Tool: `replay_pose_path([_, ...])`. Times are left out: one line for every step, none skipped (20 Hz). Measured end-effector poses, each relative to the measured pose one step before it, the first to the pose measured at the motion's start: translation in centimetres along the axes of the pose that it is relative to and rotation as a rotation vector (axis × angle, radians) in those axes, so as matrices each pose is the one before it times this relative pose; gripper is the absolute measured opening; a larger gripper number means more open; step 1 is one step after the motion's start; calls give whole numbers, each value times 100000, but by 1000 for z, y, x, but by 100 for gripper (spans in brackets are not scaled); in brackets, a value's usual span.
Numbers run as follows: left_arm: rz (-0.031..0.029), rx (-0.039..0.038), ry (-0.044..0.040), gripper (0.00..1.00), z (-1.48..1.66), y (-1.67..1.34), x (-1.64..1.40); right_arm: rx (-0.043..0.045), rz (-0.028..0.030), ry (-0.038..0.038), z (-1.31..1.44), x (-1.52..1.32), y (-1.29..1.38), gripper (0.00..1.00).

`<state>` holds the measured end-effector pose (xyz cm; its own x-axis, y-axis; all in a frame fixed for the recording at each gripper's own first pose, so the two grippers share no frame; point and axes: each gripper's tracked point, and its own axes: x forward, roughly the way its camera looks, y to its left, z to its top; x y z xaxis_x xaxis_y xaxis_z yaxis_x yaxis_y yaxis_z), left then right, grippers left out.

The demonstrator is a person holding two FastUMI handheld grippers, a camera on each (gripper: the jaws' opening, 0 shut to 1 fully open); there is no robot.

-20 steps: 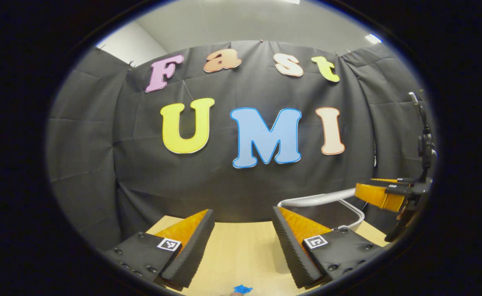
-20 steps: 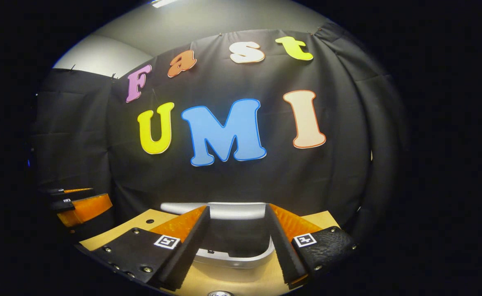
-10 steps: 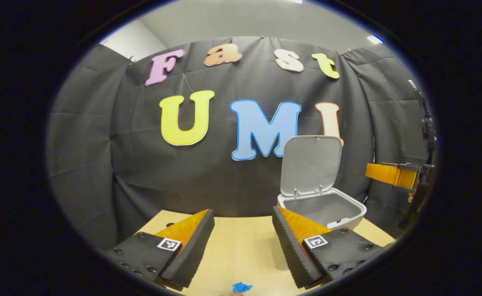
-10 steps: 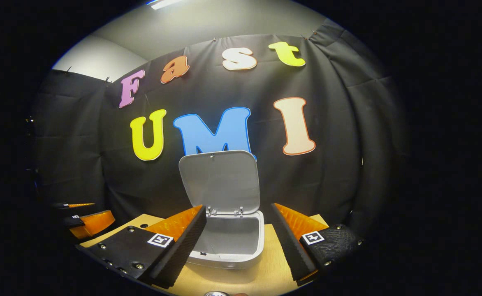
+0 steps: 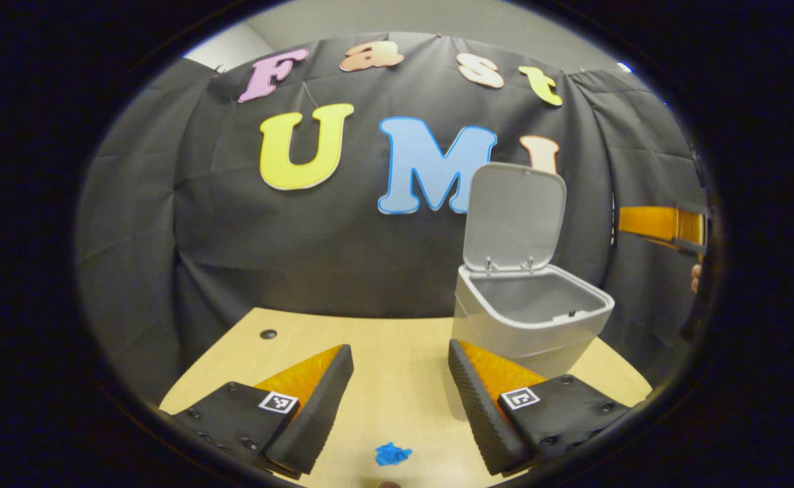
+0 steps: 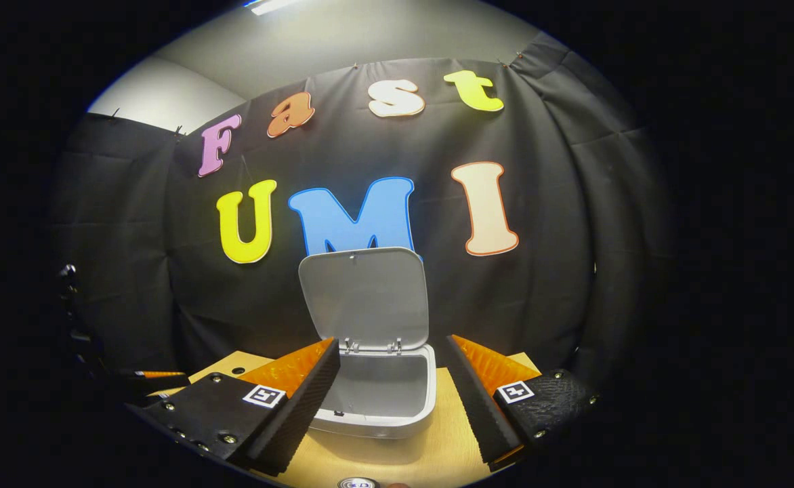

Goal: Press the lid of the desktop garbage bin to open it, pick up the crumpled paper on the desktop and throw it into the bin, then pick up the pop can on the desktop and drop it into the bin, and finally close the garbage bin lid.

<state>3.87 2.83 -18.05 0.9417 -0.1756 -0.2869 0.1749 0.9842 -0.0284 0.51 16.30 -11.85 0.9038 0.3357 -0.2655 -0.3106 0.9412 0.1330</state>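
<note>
Standing open, lid point(image 6: 364, 296) upright, the bin point(image 5: 531, 317) sits far right on the tabletop point(image 5: 397, 379). Both grippers, left gripper point(image 5: 397, 400) and right gripper point(image 6: 389, 400), hold empty, spread fingers. Next: grasping the blue crumpled paper point(image 5: 392, 454) lying near.

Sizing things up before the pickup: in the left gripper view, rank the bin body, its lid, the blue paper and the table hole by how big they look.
1. Bin and lid: look alike, too close to rank.
2. Blue paper: far smaller, though nearest the camera.
3. Table hole: smallest, but farther off.
</note>
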Motion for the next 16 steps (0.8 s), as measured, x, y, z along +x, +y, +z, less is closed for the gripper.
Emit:
replay_pose_path([391, 265, 2780, 93, -1624, 285, 292, -330, -234, 80, -114, -77, -26, 98])
replay_pose_path([160, 312, 2256, 93, -1378, 266, 226, -337, -284, 164, 36, -150, -55, 98])
replay_pose_path([-267, -136, 2280, 92, -1267, -15, 274, -427, -432, 105, -141, -52, -124, 98])
replay_pose_path([-84, -444, 2212, 96, -1189, 26, 187, -421, -362, 272, -21, -113, -162, 98])
replay_pose_path([-33, -242, 2116, 96, -1185, 94, 271, -425, -295, 235, -157, -111, -88, 98])
replay_pose_path([54, 15, 2038, 94, -980, 119, 487, -415, -256, 387, -85, -81, -61, 98])
replay_pose_path([39, 216, 2029, 93, -937, 13, 408, -436, -310, 202, -185, -88, -47, 98])
replay_pose_path([-2, 322, 1975, 93, -871, -25, 415, -337, -111, 218, -51, -102, 2, 98])
replay_pose_path([-220, 172, 1847, 95, -1117, -76, 388, -266, 26, 95, -135, -66, 41, 98])
replay_pose_path([-562, -143, 2014, 96, -854, 26, 391, -162, -6, 206, -5, -103, 105, 98])
replay_pose_path([-639, -609, 2360, 96, -965, -207, 532, -138, 187, 336, -206, -21, 33, 98])
replay_pose_path([-278, -704, 2122, 96, -894, -123, 549, -125, 204, 528, -126, -61, 118, 98])
replay_pose_path([0, -371, 2039, 96, -1057, 105, 515, -197, 44, 330, -251, -6, 53, 98])
replay_pose_path([440, -22, 1889, 94, -881, 175, 429, -225, 22, 176, -38, -47, 30, 98])
replay_pose_path([241, -148, 2191, 94, -937, 95, 605, -193, 14, 73, -54, -87, 52, 98])
replay_pose_path([-105, -355, 2023, 94, -804, 153, 422, -139, -12, 189, -2, -71, -21, 98])
